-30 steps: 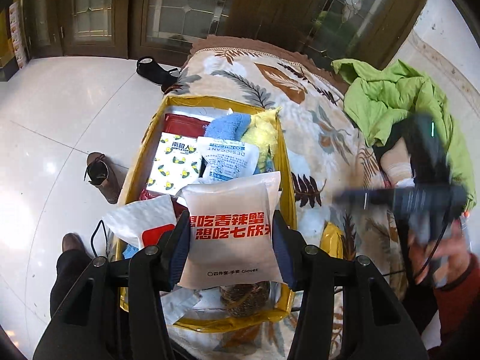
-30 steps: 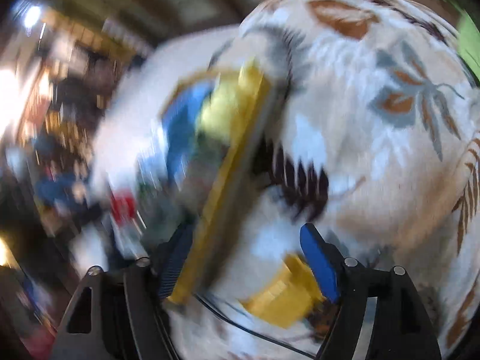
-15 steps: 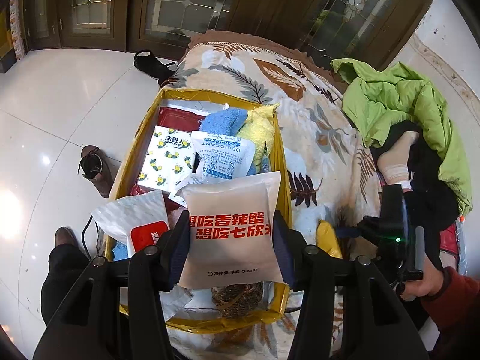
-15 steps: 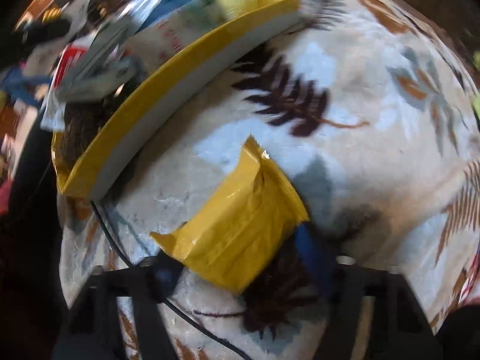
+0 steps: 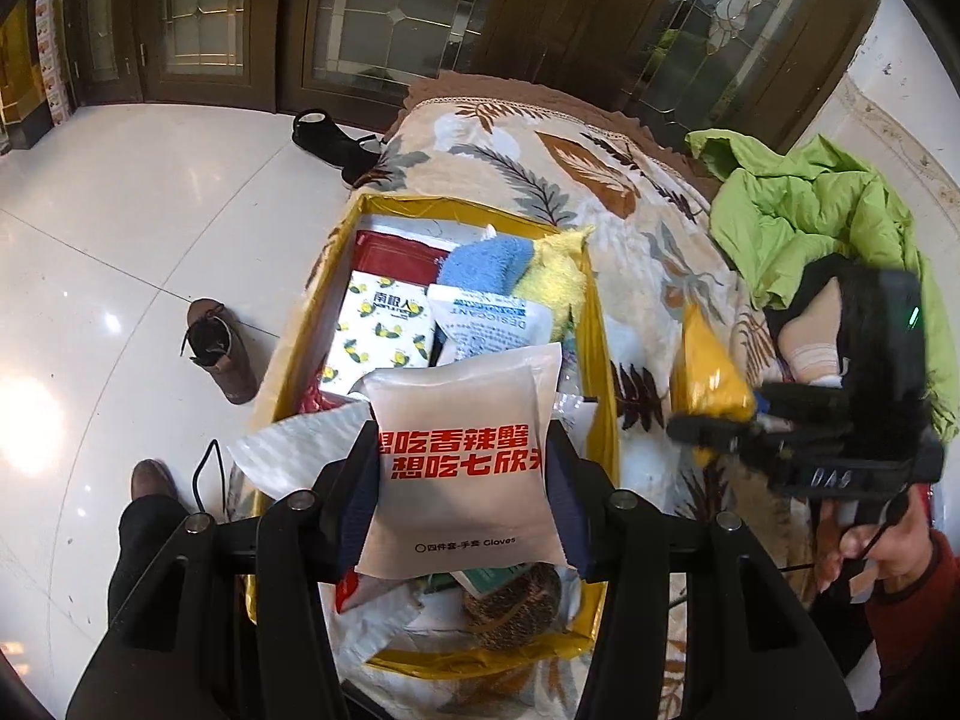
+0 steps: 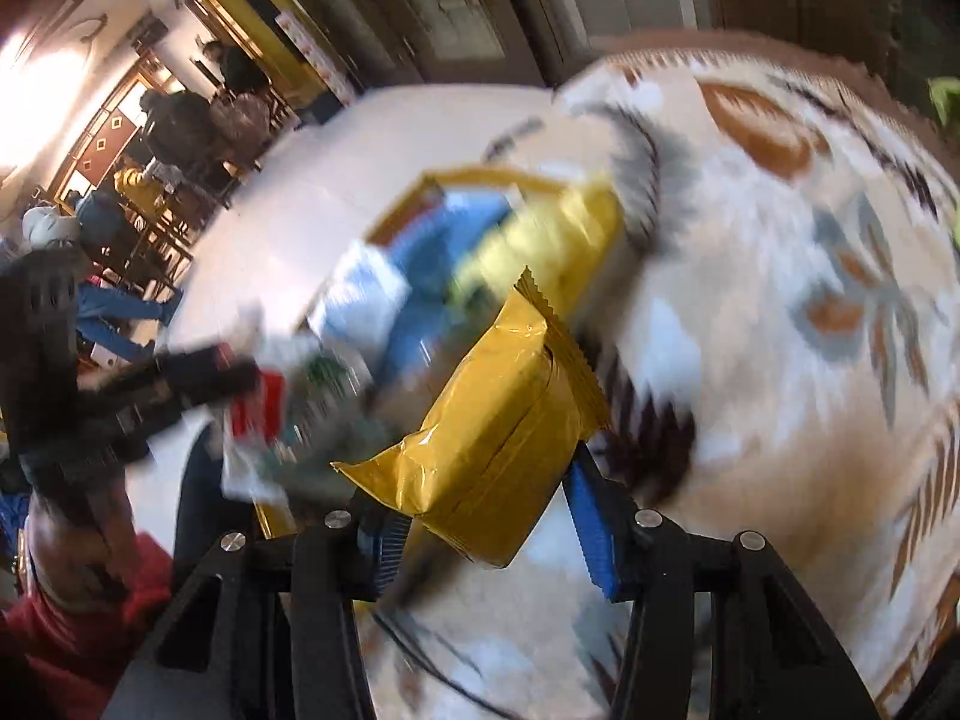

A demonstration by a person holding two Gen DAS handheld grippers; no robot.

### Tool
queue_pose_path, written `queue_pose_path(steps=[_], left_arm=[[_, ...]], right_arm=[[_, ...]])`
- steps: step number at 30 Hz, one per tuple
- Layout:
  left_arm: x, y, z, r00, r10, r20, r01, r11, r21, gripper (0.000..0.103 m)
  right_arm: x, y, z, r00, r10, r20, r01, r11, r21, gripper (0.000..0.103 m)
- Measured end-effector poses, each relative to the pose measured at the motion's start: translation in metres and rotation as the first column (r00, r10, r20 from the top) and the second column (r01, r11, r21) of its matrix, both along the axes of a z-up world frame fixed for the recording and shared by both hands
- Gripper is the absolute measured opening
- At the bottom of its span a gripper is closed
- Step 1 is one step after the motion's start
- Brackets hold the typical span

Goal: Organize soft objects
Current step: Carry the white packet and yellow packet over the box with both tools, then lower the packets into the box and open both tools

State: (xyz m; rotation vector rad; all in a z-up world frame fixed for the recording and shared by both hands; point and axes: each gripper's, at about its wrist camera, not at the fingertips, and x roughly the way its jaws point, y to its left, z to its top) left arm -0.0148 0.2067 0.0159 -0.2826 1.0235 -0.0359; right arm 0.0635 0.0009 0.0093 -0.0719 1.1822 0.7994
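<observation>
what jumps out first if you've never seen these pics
The white packet with red lettering, clamped in the left tool above the crowded yellow box. Next, the shiny yellow packet gripped by the right tool over the leaf-print blanket, with a bright green jacket heaped beyond.
</observation>
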Motion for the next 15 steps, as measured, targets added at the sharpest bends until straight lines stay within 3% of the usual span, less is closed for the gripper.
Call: queue_pose_path(steps=[4,8,15], left_arm=[[0.008,-0.001,-0.005,1.000,-0.007,-0.014,0.007,1.000,0.024,0.050],[0.015,-0.004,-0.012,0.999,-0.017,-0.027,0.018,0.999,0.050,0.050],[0.022,-0.005,-0.026,0.998,-0.021,-0.057,0.025,0.998,0.059,0.050]], right_arm=[[0.013,0.043,0.007,0.999,0.012,0.040,-0.011,0.999,-0.031,0.050],[0.027,0.090,-0.010,0.995,0.042,0.088,-0.030,0.991,-0.128,0.050],[0.015,0.127,-0.030,0.981,0.126,0.148,-0.083,0.960,-0.266,0.057]])
